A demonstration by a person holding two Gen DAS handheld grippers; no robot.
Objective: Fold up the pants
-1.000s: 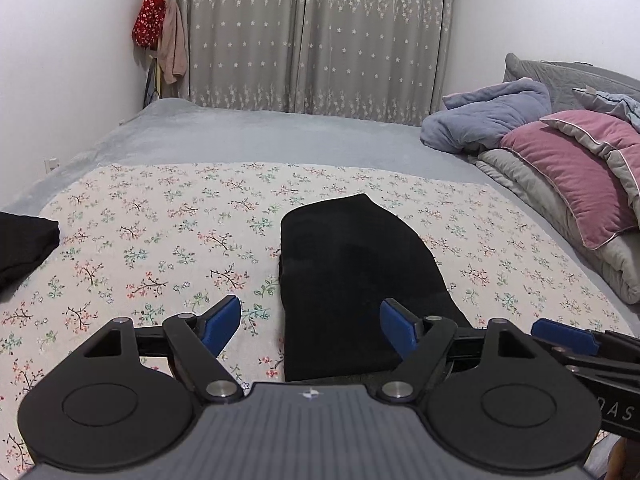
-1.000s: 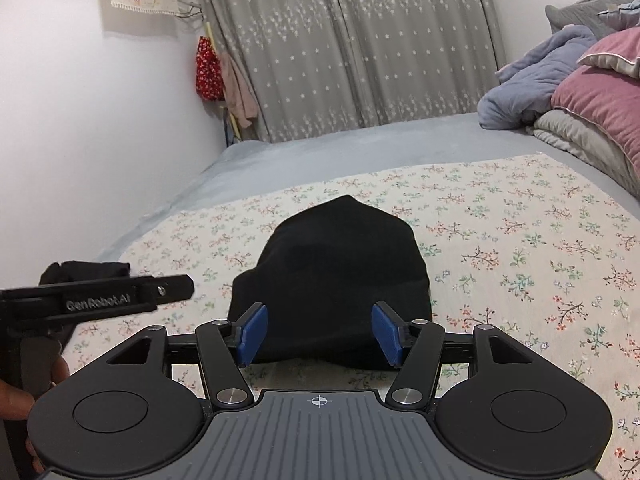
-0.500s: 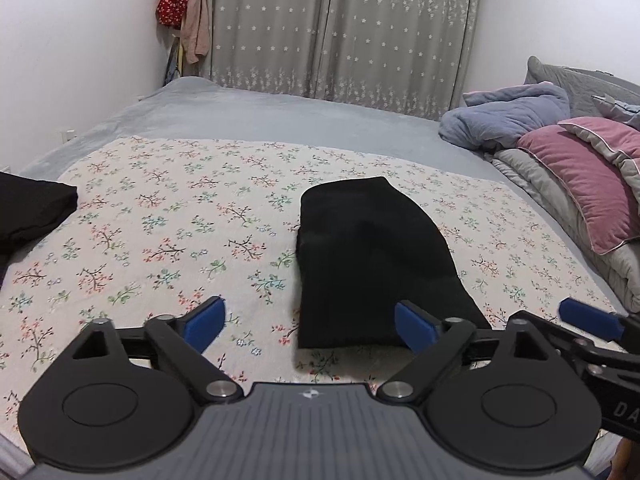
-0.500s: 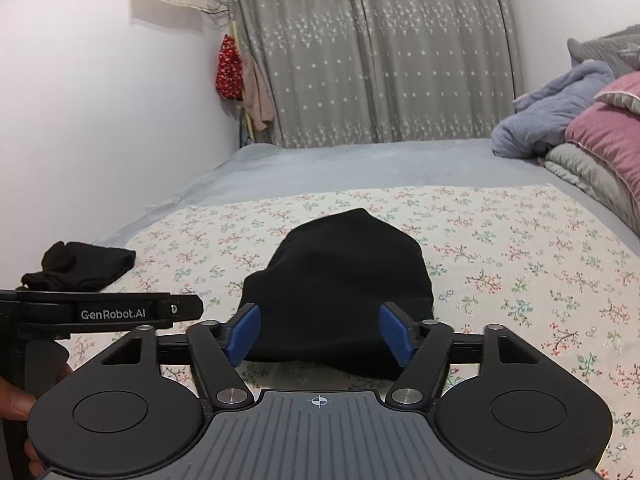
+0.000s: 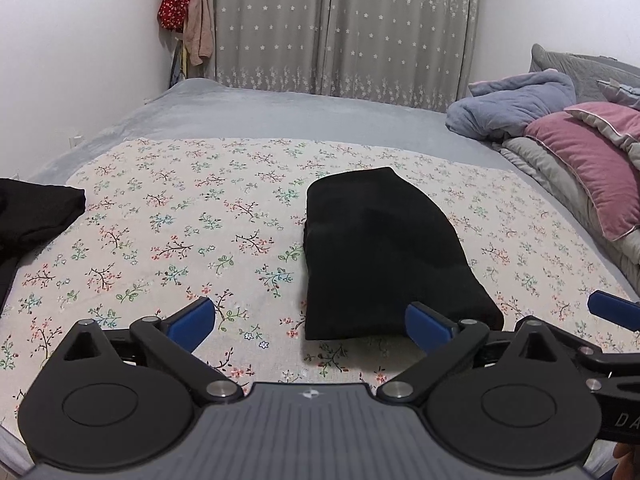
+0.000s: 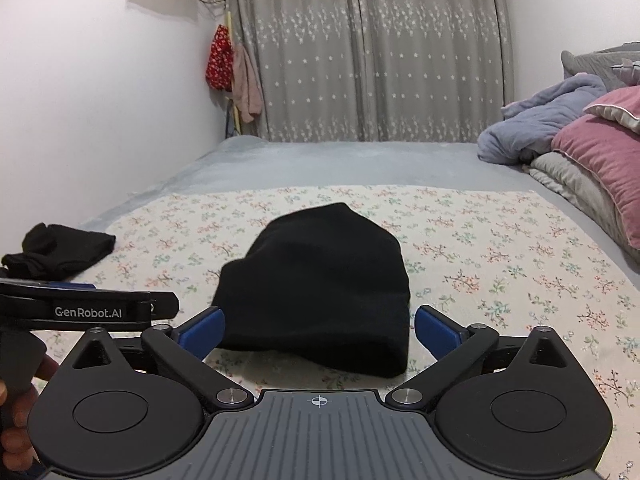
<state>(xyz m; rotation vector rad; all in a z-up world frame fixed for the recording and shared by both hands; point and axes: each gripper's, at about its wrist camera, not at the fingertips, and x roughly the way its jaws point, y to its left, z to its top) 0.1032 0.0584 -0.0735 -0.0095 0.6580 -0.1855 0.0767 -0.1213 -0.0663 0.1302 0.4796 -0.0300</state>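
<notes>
The pants (image 5: 384, 256) lie on the flowered sheet (image 5: 180, 216) of the bed as a compact black bundle, several layers thick by the look of the near edge, with no legs or waistband trailing loose. Judging from that, the folding itself looks finished or all but finished; what may remain is a last smoothing or moving the bundle aside, perhaps toward the other dark garment (image 6: 60, 250) that sits well off to the pants' left near the sheet's edge.

The bundle's long axis runs from the near edge of the bed away toward the curtain (image 6: 368, 52). Its near end is wide and square; its far end narrows to a rounded tip pointing at the curtain. In the left wrist view it leans slightly, the near end drifting toward the pillows (image 5: 592, 168).

The left gripper (image 5: 308, 324) hangs just short of the pants' near left corner, its fingers (image 5: 192, 320) spreading to full width with only sheet and that corner beyond them, nothing pinched. The right gripper (image 6: 318, 326) faces the near edge squarely, its fingers (image 6: 436, 326) also spreading wide, flanking the bundle without pressing on it.
</notes>
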